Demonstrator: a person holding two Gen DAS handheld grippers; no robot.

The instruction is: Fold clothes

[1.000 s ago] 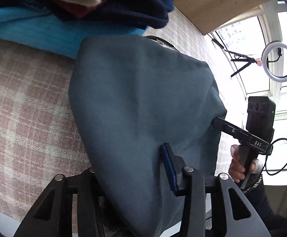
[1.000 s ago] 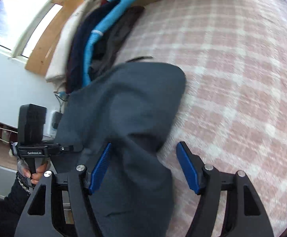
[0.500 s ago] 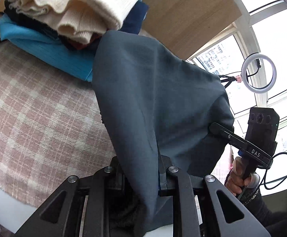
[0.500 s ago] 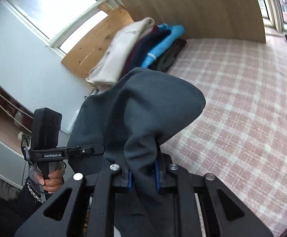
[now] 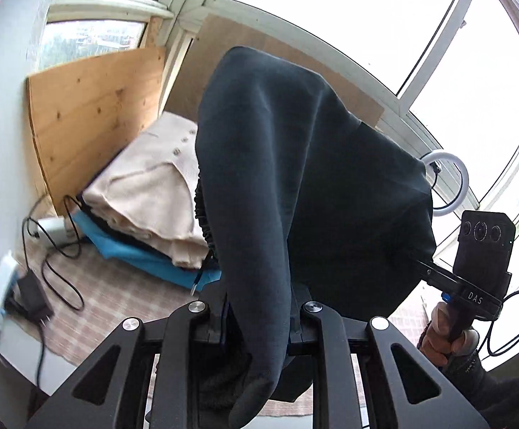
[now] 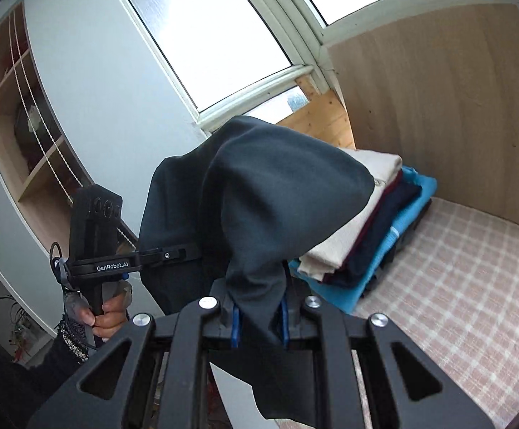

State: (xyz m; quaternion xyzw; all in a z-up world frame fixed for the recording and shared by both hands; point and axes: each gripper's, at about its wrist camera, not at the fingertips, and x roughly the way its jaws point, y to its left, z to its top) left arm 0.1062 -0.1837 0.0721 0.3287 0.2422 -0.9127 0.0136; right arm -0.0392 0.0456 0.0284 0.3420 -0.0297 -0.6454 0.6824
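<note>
A: Quick pass. Where's the garment?

B: Dark grey-blue garment (image 5: 295,178), centre of both frames, lifted clear of the plaid bed cover (image 6: 474,268) and hanging between the two tools. Left gripper (image 5: 259,321) fingers are squeezed together on a bunched fold of it at bottom centre. Right gripper (image 6: 259,321) is the same, blue pads nearly shut with cloth pinched between them.

A: Type of garment?

B: Probably trousers or a skirt, since there's a gathered elastic-looking edge at centre left in the left view, but it's too crumpled to be sure.

A: Step?

B: My read is it's mid-lift, held up by two points to shake it out or carry it. Whether it's being opened for a fold or moved over to the folded stack (image 6: 366,236) at centre right, I can't settle. Either way the next move needs both grips kept tight and the hands spread so the cloth hangs flat without sagging.

A: Change from earlier frames?

B: A second ago the garment lay on the bed and the right fingers were wide open around it. Half a second ago both had closed and the lift was starting. Now both cameras are tipped up at the windows (image 5: 366,18), with the bed low in frame. The person's right hand (image 5: 445,336) shows at lower right of the left view.
</note>
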